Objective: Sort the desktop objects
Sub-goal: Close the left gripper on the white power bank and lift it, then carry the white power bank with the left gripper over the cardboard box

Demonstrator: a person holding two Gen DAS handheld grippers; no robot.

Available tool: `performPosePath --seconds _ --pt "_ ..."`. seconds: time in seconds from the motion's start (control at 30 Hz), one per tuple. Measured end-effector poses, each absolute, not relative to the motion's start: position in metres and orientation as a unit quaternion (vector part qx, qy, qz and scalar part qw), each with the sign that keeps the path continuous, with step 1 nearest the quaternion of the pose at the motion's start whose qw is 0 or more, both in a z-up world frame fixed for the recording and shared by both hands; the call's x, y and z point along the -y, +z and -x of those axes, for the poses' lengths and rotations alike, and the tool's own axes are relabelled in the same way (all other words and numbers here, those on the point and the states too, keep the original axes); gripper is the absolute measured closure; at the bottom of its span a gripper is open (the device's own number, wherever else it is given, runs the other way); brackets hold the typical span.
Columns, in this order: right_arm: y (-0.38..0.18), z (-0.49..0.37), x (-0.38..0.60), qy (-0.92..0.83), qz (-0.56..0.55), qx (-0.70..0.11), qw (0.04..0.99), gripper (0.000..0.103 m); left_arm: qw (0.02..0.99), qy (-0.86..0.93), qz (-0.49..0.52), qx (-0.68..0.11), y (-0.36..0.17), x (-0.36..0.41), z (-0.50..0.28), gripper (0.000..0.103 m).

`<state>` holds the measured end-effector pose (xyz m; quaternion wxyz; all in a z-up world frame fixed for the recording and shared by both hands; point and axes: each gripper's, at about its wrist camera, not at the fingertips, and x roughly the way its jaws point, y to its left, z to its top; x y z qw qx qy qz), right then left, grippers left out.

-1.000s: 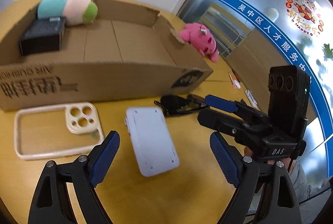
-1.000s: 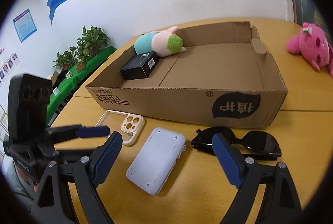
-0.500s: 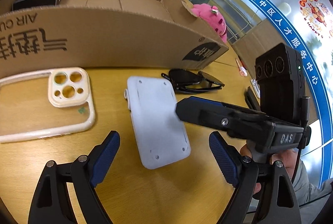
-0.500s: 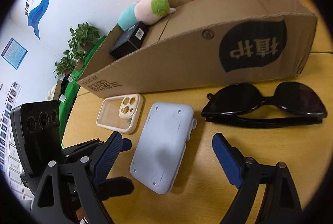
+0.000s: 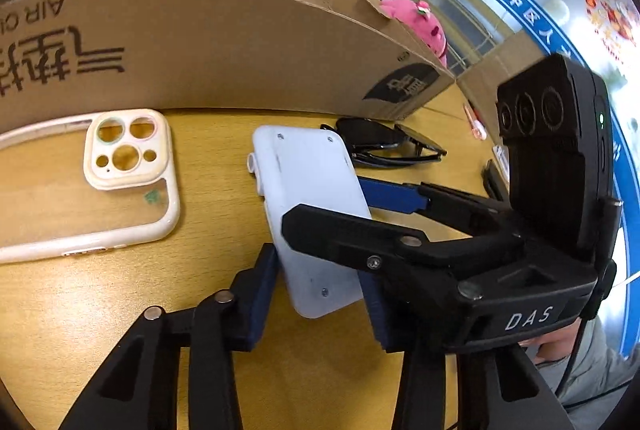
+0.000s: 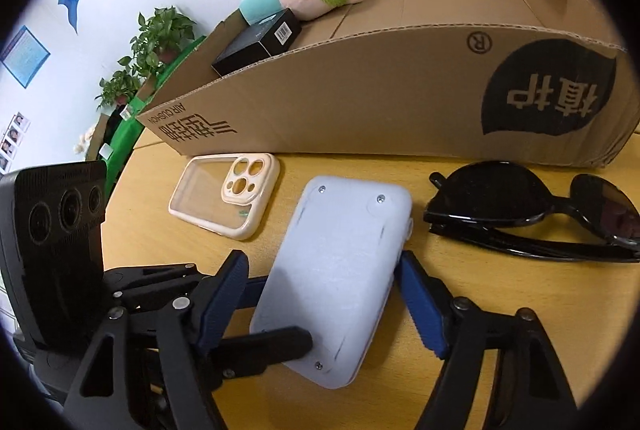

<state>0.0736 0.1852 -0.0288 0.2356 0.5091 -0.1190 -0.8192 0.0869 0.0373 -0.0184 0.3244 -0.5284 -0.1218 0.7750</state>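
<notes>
Both your hand-held grippers, left (image 5: 320,294) and right (image 6: 324,294), have dropped, jaws closing around the pale-blue slab-shaped plastic device (image 6: 340,270); two items boxed in the open brown cardboard box (image 6: 400,90), three on the desk (image 5: 200,310).

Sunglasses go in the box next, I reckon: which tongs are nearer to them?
Right. The right tongs straddle the white device's end beside the sunglasses; the left tongs close on its far end.
</notes>
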Motion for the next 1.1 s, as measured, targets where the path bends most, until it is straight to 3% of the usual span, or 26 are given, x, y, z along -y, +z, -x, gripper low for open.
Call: performPosePath --seconds 0.07,0.13,0.4,0.6,1.1 --pt "-0.029 -0.074 -0.187 -0.823 -0.511 0.111 0.221 0.049 0.324 0.776 0.527 0.123 -0.019 -0.037 -0.087 0.062" --pt "-0.029 -0.073 -0.191 -0.824 -0.512 0.113 0.214 0.052 0.322 0.778 0.526 0.12 -0.018 -0.038 -0.088 0.062" --pt "-0.031 -0.075 -0.194 -0.823 -0.513 0.127 0.21 0.054 0.326 0.779 0.524 0.113 -0.017 -0.037 -0.092 0.062" --pt "-0.024 -0.083 -0.193 -0.83 -0.502 0.127 0.208 0.062 0.312 0.788 0.519 0.109 -0.012 -0.03 -0.093 0.068" --pt "0.004 -0.087 -0.182 -0.851 -0.463 0.114 0.223 0.065 0.3 0.811 0.493 0.091 0.006 -0.02 -0.097 0.072"
